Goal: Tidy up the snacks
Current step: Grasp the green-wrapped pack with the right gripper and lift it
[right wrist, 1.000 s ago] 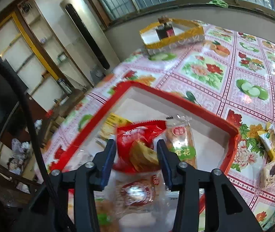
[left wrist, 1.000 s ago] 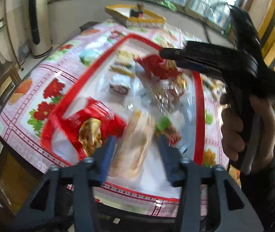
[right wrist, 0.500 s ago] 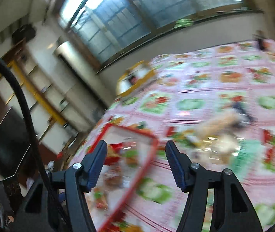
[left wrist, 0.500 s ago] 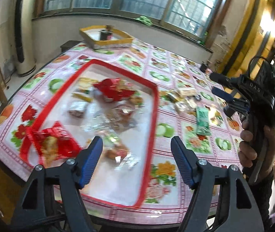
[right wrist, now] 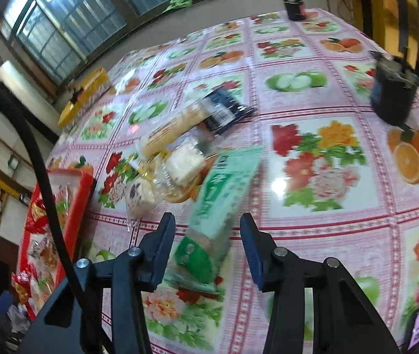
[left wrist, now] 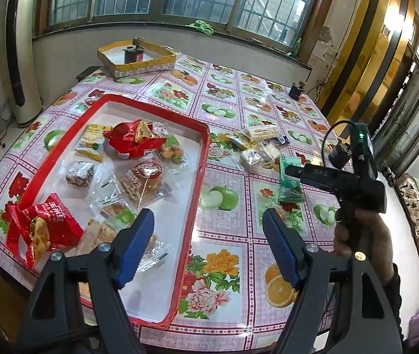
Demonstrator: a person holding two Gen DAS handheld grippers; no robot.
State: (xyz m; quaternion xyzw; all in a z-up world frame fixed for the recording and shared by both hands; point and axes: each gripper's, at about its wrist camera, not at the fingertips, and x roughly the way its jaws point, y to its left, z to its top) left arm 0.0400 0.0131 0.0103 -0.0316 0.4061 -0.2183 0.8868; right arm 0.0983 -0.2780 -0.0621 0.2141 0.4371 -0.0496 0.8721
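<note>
- My landmark is the red-rimmed rectangular tray with a white floor (left wrist: 200, 174), lying on the glossy flower-and-fruit patterned tablecloth (left wrist: 239, 253).
- My left gripper (left wrist: 206, 247) hangs above the tray's near right rim; one blue-padded finger is over the tray floor, the other over bare cloth beyond the rim. Its tongs stand wide apart, having just been spreading, with nothing between them.
- Inside the tray lie wrapped snacks: a red crinkled foil packet (left wrist: 47, 230) in the near left corner, a second red foil packet (left wrist: 134, 141) toward the far end, a round biscuit in clear wrap (left wrist: 143, 183) near the middle, and a dark cake square in clear wrap (left wrist: 78, 174) left of the middle.
- Right of the tray, loose on the cloth, sits a small heap of snacks; among them a long pale-yellow wrapped bar (right wrist: 177, 126) and a dark blue sachet (right wrist: 224, 112).
- The long green-and-white snack packet (right wrist: 221, 206) lies at the near edge of that heap, well right of the tray.
- My right gripper (right wrist: 208, 250) is lowered over this green packet, the near end of it lying between the fingers. The tongs have just been narrowing, yet both pads remain clear of the wrapper, so nothing is clamped.
- In the left wrist view, a person's hand (left wrist: 363, 233) holds the right gripper's black handle, far right of the tray.
- A yellow-edged shallow box (left wrist: 137, 59) stands at the table's far end, beyond the tray.
</note>
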